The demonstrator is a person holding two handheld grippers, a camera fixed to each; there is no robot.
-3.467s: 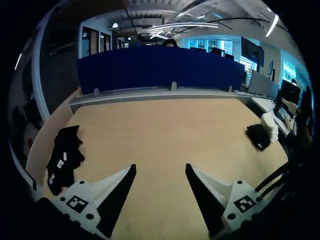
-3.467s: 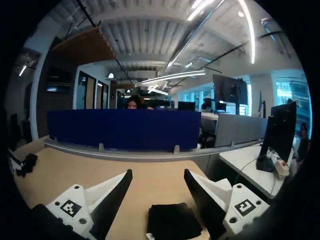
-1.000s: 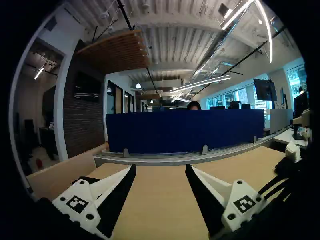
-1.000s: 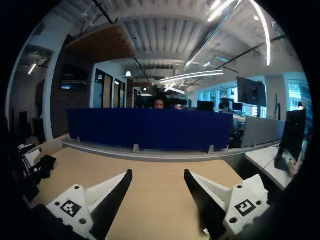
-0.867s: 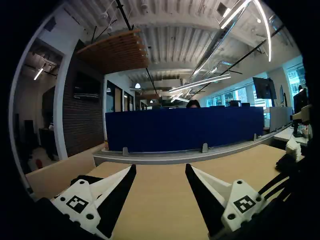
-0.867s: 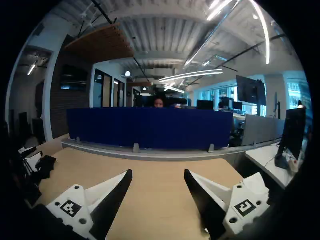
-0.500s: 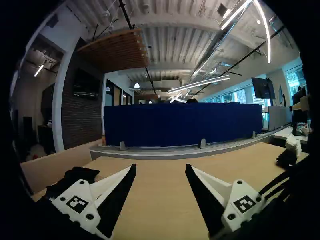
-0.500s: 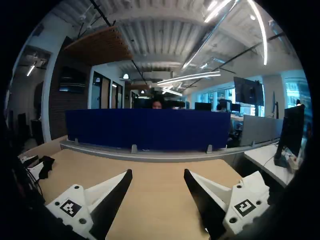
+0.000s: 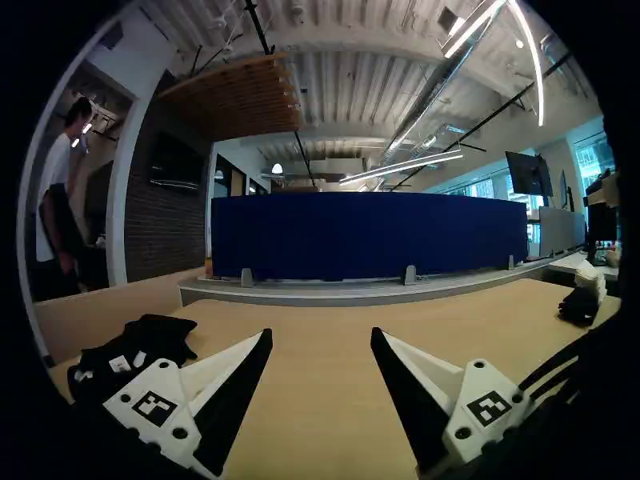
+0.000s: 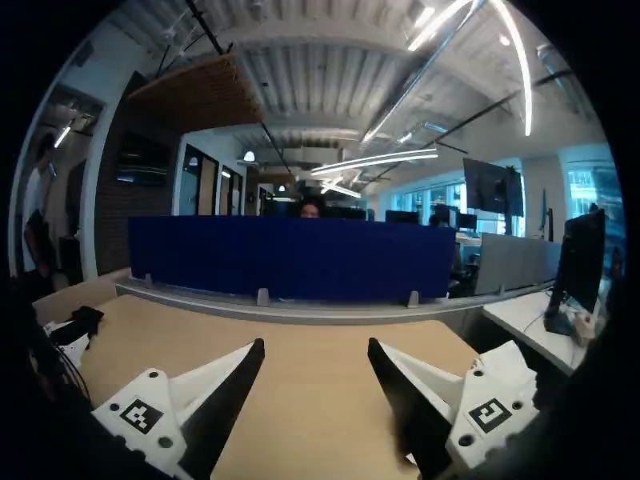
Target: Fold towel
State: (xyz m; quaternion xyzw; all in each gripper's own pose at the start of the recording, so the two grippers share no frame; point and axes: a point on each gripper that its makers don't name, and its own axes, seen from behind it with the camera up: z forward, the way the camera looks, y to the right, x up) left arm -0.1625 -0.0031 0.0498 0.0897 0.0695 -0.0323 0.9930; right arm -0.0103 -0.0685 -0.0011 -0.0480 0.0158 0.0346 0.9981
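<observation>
Found left gripper (image 9: 320, 352) low over wooden table (image 9: 320, 416), fingers spread wide, gripping nothing. Found right gripper (image 10: 316, 360) likewise parted and empty over the tabletop. Noted bare wood ahead of both, running to the far edge, closed there by a grey rail and blue partition (image 9: 360, 236). Located black towel (image 9: 136, 348), crumpled, near the table's left edge, just beyond the left finger in the left gripper view, apart from both fingers. Could not tell whether one towel or several. Counted: two white tags on that heap; one dark bundle (image 9: 576, 304) with one white stack (image 9: 590, 278) touching it at the right edge; one monitor (image 10: 580, 264) on the neighbouring desk; one person (image 9: 56, 208) standing off left.
</observation>
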